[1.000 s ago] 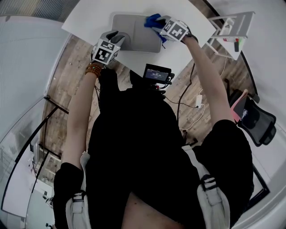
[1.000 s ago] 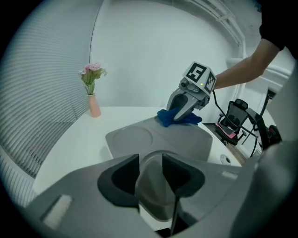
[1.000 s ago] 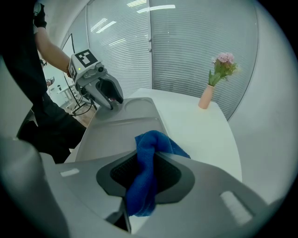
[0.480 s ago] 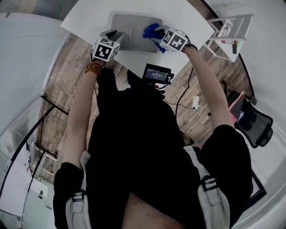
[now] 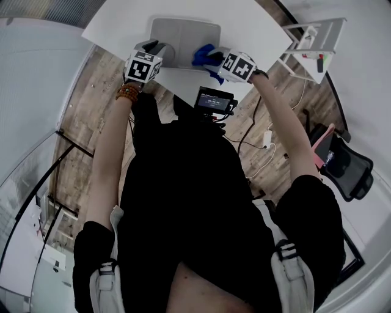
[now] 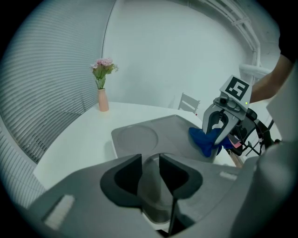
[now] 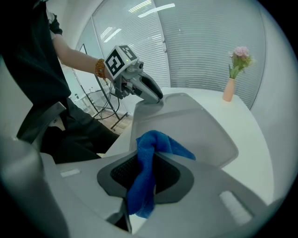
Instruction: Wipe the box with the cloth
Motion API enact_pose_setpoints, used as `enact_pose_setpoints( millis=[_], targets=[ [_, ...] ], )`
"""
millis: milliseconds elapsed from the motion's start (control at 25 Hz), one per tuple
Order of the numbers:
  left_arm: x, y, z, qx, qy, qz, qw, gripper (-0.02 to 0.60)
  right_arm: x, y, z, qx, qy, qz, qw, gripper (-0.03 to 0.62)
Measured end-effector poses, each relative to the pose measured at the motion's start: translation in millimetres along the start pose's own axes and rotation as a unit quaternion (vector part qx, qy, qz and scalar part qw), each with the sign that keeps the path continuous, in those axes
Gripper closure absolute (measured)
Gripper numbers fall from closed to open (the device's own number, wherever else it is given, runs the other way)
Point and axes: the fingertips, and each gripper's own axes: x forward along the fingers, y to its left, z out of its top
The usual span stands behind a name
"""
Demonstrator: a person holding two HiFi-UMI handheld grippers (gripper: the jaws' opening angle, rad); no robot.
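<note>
The box (image 5: 183, 33) was flat, pale grey and rounded at the corners, with a shallow round recess (image 6: 136, 137) in its top. It lay level on the white worktop (image 5: 128, 18), close to the edge nearest the person. One near corner sat between the jaws of the left claw (image 6: 150, 162), which were closed on its rim. The cloth (image 7: 160, 142) was bright blue and bunched into a thick fold. It was pinched in the right claw (image 7: 148, 162), whose jaws had just been closing. Its free end rested on the box's top near the other near corner.
</note>
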Motion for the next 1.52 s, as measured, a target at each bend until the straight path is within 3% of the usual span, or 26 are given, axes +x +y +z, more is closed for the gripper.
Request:
enact_pose_setpoints(
  millis=[240, 400, 520, 600, 680, 760, 840, 880, 960, 1000, 1040, 1120, 1160, 1240, 1400, 1520],
  targets=[
    [2, 2, 0, -0.008, 0.002, 0.001, 1.0, 0.46, 3, 14, -4, 0.051, -0.011, 0.061, 0.997, 0.496],
    [3, 0, -4, -0.004, 0.011, -0.002, 0.9999, 0.46, -12, 20, 5, 0.051, -0.027, 0.072, 0.996, 0.497],
    [4, 1, -3, 0.004, 0.01, -0.004, 0.9999, 0.46, -38, -8, 31, 0.093, -0.101, 0.017, 0.99, 0.496],
    [2, 2, -3, 0.002, 0.005, -0.004, 1.0, 0.46, -52, -43, 42, 0.133, -0.145, -0.057, 0.979, 0.494],
    [0, 4, -3, 0.002, 0.003, -0.002, 1.0, 0.46, -54, -76, 42, 0.157, -0.154, -0.127, 0.967, 0.488],
    [-1, 3, -3, 0.005, 0.005, -0.003, 1.0, 0.46, -49, -91, 35, 0.124, -0.122, -0.169, 0.97, 0.436],
    [3, 2, -4, 0.011, 0.012, -0.008, 0.9998, 0.46, -48, -92, 35, 0.026, -0.083, -0.19, 0.978, 0.376],
    [6, 4, -4, 0.016, 0.014, -0.012, 0.9997, 0.46, -49, -89, 38, -0.033, -0.072, -0.195, 0.978, 0.373],
    [7, 5, -3, 0.027, 0.014, -0.018, 0.9994, 0.457, -52, -78, 42, -0.144, -0.051, -0.189, 0.97, 0.427],
    [7, 5, -2, 0.033, 0.013, -0.021, 0.9991, 0.457, -50, -71, 37, -0.184, -0.032, -0.176, 0.966, 0.443],
    [6, 5, -1, 0.036, 0.013, -0.024, 0.999, 0.451, -44, -66, 28, -0.204, -0.007, -0.159, 0.966, 0.418],
    [5, 3, -2, 0.036, 0.013, -0.028, 0.9989, 0.445, -28, -66, 8, -0.194, 0.035, -0.132, 0.971, 0.345],
    [6, 2, -3, 0.036, 0.013, -0.03, 0.9988, 0.445, -21, -70, 4, -0.175, 0.04, -0.132, 0.975, 0.345],
    [6, -1, -4, 0.04, 0.014, -0.032, 0.9986, 0.437, -17, -82, 3, -0.133, 0.035, -0.151, 0.979, 0.398],
    [5, -2, -1, 0.057, 0.014, -0.032, 0.9978, 0.437, -18, -98, 9, -0.088, 0.034, -0.17, 0.981, 0.419],
    [7, -3, -5, 0.091, 0.011, -0.029, 0.9953, 0.431, -18, -104, 12, -0.065, 0.037, -0.175, 0.982, 0.43]
  ],
)
